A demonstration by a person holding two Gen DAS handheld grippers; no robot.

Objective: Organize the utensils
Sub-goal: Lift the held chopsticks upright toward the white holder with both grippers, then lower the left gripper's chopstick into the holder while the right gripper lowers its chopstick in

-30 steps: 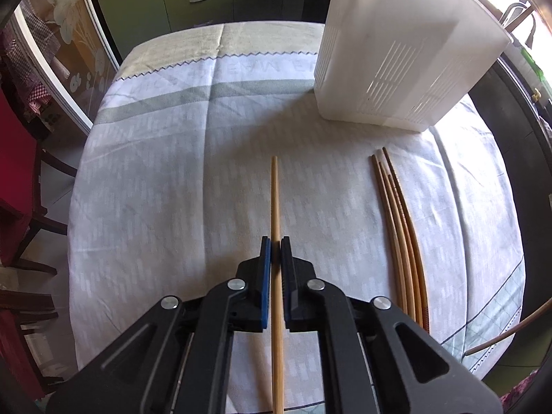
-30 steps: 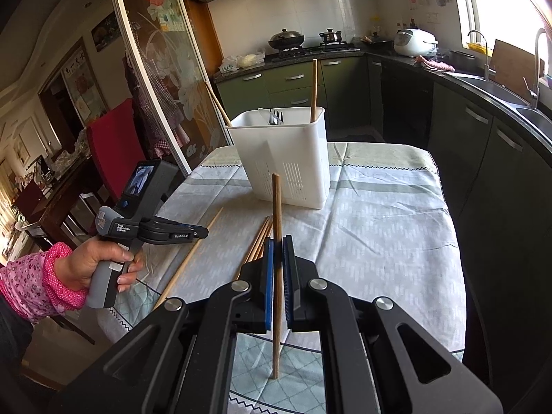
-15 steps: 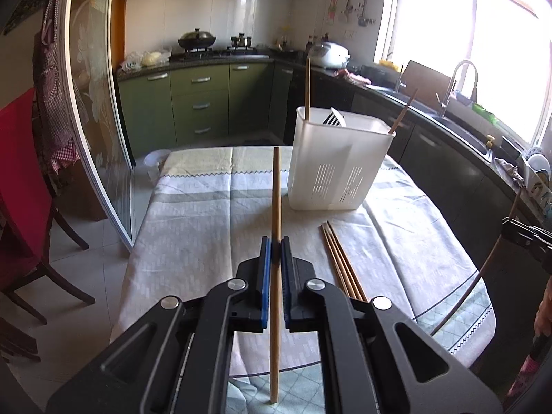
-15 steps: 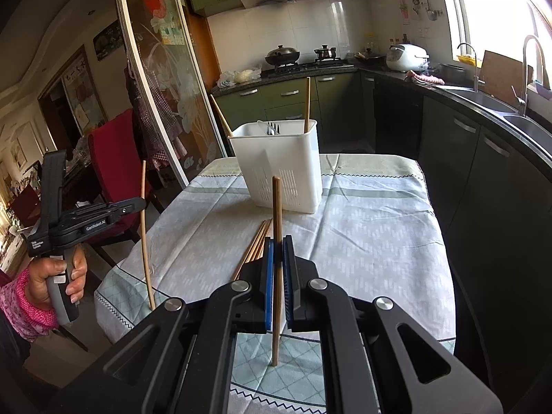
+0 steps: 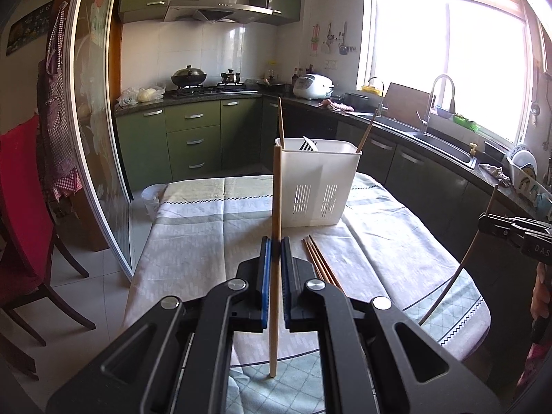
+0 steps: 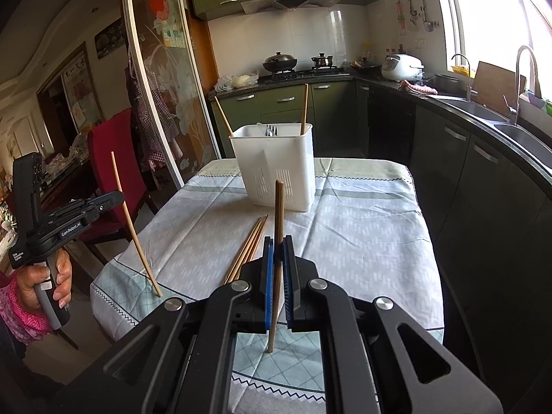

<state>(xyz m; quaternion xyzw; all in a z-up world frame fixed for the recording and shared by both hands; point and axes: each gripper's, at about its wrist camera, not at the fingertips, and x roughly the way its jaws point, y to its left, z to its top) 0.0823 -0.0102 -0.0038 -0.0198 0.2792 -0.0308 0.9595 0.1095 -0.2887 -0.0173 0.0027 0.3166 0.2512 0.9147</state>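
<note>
My left gripper [image 5: 275, 241] is shut on a light wooden chopstick [image 5: 276, 207] and holds it upright above the near table edge; it also shows in the right wrist view [image 6: 129, 222]. My right gripper [image 6: 278, 241] is shut on a darker chopstick [image 6: 278, 207], also upright. A white slotted utensil holder [image 5: 319, 186] stands at the far middle of the table, with two chopsticks and a fork in it. Several chopsticks [image 6: 250, 250] lie on the cloth in front of it.
The table has a pale patterned cloth [image 6: 362, 234]. A red chair [image 6: 114, 172] stands at its left, by a glass sliding door [image 5: 93, 138]. Green cabinets, a stove and a sink [image 6: 517, 131] line the far and right walls.
My left gripper has lifted its chopstick off the cloth and tipped it from pointing down at the table to upright. My right gripper has kept its chopstick upright and drawn back slightly.
</note>
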